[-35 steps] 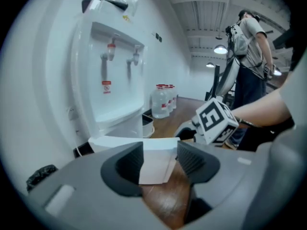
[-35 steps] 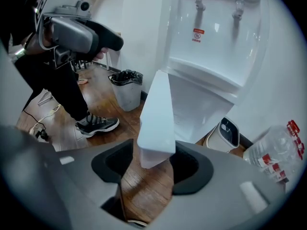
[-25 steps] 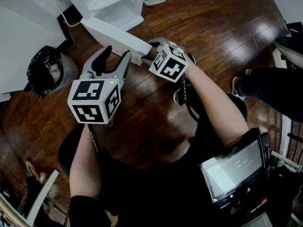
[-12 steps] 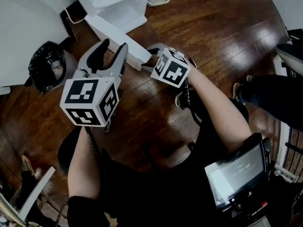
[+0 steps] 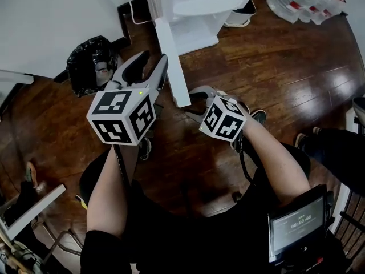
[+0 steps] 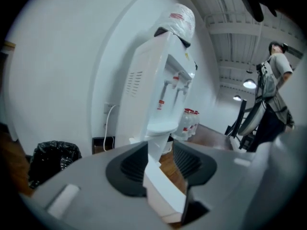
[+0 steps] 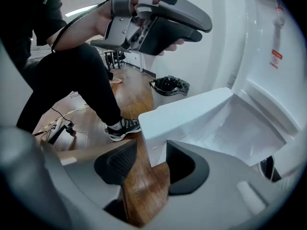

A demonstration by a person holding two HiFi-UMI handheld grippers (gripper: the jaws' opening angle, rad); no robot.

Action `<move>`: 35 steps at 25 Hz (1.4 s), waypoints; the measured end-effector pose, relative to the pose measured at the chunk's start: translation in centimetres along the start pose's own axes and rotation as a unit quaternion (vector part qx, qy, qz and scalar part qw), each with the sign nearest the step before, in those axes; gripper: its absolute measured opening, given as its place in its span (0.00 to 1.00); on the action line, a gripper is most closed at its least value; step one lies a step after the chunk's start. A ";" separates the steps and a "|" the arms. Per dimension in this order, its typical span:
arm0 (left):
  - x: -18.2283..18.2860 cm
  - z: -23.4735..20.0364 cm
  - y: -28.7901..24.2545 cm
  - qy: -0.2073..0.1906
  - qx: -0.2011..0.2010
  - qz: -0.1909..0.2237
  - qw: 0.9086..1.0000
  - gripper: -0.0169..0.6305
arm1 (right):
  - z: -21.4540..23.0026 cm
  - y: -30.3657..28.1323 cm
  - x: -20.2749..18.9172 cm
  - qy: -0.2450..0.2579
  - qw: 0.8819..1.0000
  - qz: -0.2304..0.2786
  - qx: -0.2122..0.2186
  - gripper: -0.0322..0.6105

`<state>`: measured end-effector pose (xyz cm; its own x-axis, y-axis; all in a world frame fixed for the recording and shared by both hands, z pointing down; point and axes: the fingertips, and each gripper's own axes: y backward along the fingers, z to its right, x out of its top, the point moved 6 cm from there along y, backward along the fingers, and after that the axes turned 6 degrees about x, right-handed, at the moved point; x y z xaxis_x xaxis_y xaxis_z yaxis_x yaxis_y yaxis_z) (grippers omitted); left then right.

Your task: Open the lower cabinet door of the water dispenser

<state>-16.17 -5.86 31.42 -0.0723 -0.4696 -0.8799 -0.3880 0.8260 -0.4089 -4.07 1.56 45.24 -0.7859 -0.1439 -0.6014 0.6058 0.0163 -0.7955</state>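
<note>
The white water dispenser (image 5: 194, 4) (image 6: 163, 80) stands against the wall. Its lower cabinet door (image 5: 174, 67) (image 7: 192, 114) is swung out over the wooden floor. My right gripper (image 5: 191, 103) (image 7: 151, 159) is at the door's free end. The door's bottom corner sits between its jaws, and a strip of floor shows beside it, so the pads do not clamp it. My left gripper (image 5: 154, 56) (image 6: 160, 162) hovers higher, left of the door, its jaws closing. The door's top edge (image 6: 163, 195) shows through the gap, with no pad on it.
A bin with a black bag (image 5: 91, 67) (image 6: 50, 159) stands left of the dispenser. A cable (image 5: 134, 10) runs down the wall. Water bottles (image 5: 302, 1) lie at the far right. Another person's legs (image 5: 336, 147) are at the right edge.
The door has swung out further from the cabinet, with the right gripper staying at its free end. The left gripper has moved toward the door and its jaws have narrowed.
</note>
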 end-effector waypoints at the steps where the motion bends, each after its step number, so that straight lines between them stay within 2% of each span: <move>1: 0.1 -0.4 0.2 0.002 0.003 0.003 1.000 0.31 | -0.1 -0.3 0.5 0.002 1.000 0.004 0.002 0.34; 7: 0.4 -2.7 1.5 0.019 0.018 0.011 1.000 0.31 | -0.5 -2.3 3.1 0.019 1.000 0.012 0.006 0.27; 13: 1.3 -4.1 2.7 0.031 0.021 0.027 0.999 0.31 | -0.9 -3.9 5.3 0.023 0.999 0.020 0.011 0.27; 19: 0.7 -5.6 3.5 0.039 0.027 0.022 0.999 0.31 | -1.1 -5.7 7.2 0.024 0.999 0.029 0.017 0.27; 26: 1.2 -7.5 4.7 0.046 0.038 0.033 0.998 0.31 | -0.8 -7.7 10.1 0.026 0.999 0.038 0.009 0.27; 35: 0.7 -8.3 5.3 0.034 0.041 0.030 0.998 0.31 | 0.1 -10.1 13.2 -0.006 0.997 0.071 -0.002 0.27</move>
<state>-25.92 -4.39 30.61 -0.1565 -0.4369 -0.8858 -0.3043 0.8745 -0.3776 -20.56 -0.61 45.37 -0.6907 -0.1508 -0.7072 0.7104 0.0409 -0.7026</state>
